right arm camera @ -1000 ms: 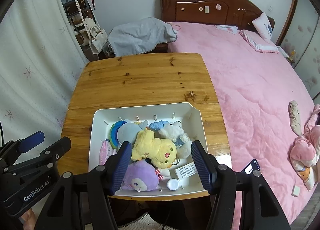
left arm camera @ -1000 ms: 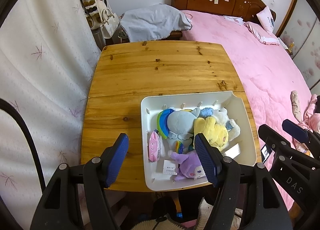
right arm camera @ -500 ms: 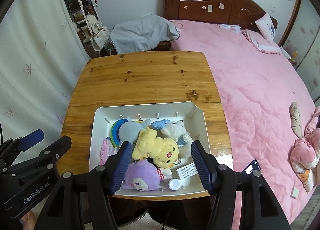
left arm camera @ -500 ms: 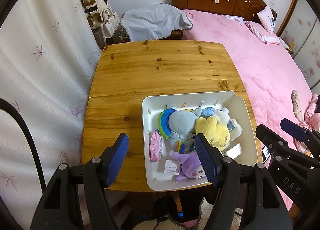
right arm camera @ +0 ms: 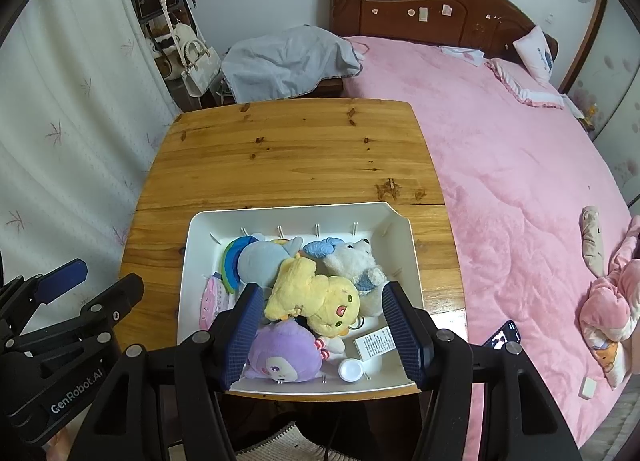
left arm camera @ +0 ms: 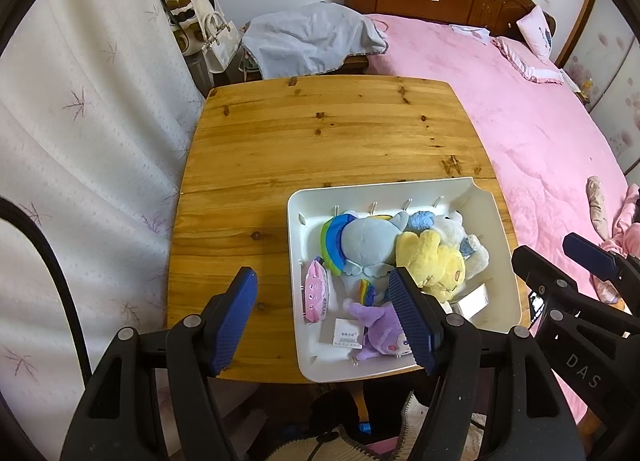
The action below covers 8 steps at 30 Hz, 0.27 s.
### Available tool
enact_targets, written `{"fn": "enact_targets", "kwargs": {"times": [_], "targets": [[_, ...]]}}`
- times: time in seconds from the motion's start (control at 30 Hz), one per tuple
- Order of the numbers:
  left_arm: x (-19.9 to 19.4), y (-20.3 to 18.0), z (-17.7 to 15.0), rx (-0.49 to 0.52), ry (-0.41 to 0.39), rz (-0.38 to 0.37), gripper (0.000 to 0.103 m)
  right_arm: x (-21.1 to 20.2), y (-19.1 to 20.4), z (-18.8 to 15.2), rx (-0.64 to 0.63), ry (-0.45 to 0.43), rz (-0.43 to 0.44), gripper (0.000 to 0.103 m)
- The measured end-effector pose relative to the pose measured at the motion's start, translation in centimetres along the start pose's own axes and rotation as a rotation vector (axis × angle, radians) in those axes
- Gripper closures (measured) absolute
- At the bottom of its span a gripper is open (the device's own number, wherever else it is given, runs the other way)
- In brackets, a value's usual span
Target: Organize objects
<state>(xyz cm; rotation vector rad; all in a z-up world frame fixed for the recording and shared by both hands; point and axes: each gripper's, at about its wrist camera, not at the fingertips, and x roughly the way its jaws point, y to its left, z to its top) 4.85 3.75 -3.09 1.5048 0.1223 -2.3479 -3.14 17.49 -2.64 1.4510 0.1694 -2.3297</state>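
Left tongs (left arm camera: pixel 324 317) and right tongs (right arm camera: pixel 324 325) both gape wide, holding nothing; white tray (right arm camera: pixel 404 239) of plush toys (right arm camera: pixel 316 297) sits on bench (right arm camera: pixel 280 157) beneath right tongs, right of left tongs; toys gathered or awaiting removal: undetermined.
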Motion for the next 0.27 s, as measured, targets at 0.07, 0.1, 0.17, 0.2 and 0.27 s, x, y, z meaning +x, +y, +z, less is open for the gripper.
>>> {"fn": "enact_targets", "kwargs": {"times": [0.07, 0.1, 0.17, 0.2, 0.27], "targets": [[0.02, 0.06, -0.01, 0.001, 0.003, 0.0, 0.031, -0.03, 0.05, 0.0, 0.0, 0.0, 0.001, 0.04], [0.0, 0.1, -0.03, -0.002, 0.003, 0.0, 0.031, -0.04, 0.05, 0.0, 0.0, 0.001, 0.001, 0.04], [0.0, 0.11, -0.01, -0.001, 0.004, 0.001, 0.031, 0.03, 0.15, 0.0, 0.0, 0.003, 0.0, 0.04], [0.01, 0.17, -0.03, 0.0, 0.005, 0.001, 0.031, 0.04, 0.16, -0.01, -0.001, 0.002, 0.0, 0.04], [0.03, 0.13, -0.06, 0.003, 0.006, 0.001, 0.031, 0.04, 0.16, 0.0, -0.001, 0.002, 0.0, 0.04]]}}
